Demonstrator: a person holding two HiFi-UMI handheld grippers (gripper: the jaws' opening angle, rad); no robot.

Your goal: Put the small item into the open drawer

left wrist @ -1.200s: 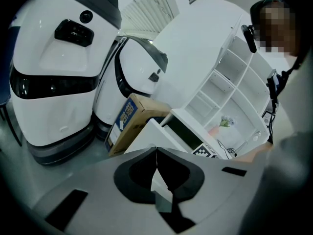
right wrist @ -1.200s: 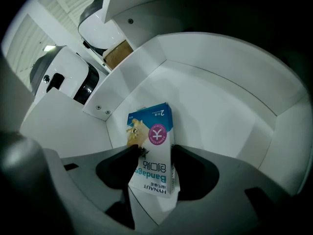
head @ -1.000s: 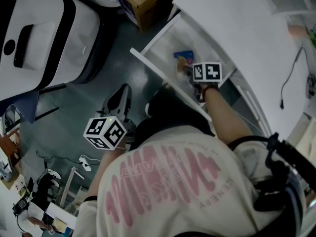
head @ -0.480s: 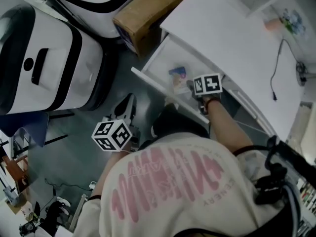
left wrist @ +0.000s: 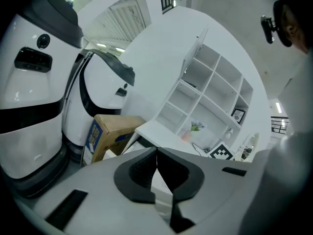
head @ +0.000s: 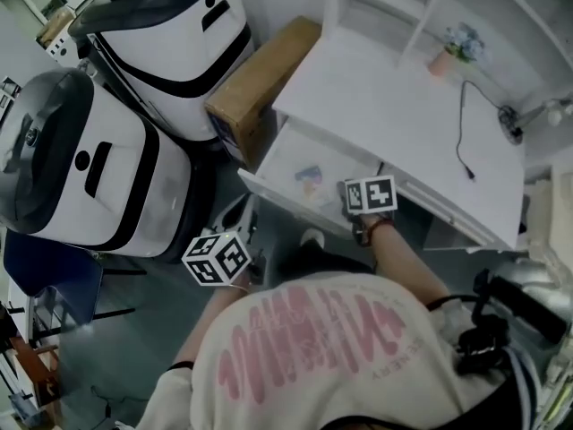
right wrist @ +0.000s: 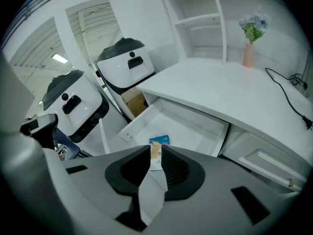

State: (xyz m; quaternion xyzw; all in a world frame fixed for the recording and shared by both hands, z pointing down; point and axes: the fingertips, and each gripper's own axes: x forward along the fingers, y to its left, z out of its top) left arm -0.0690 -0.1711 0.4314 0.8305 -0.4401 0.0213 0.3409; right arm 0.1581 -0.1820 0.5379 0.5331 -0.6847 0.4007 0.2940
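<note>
head view, small item (head: 309, 179) lies in the open drawer (head: 279, 155), so placing looks done; left gripper view, left tool (left wrist: 156, 156) closed, empty; right gripper view, right tool (right wrist: 156, 156) jaws just been closing on nothing, next simply pull clear.

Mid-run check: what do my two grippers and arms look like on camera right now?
The left gripper and the right gripper have light grey bodies with black, ribbed, curved pads. Each carries a white cube with black square markers: left cube, right cube. A dark and red wristband sits on the right wrist. The shirt is cream with pink print.
</note>
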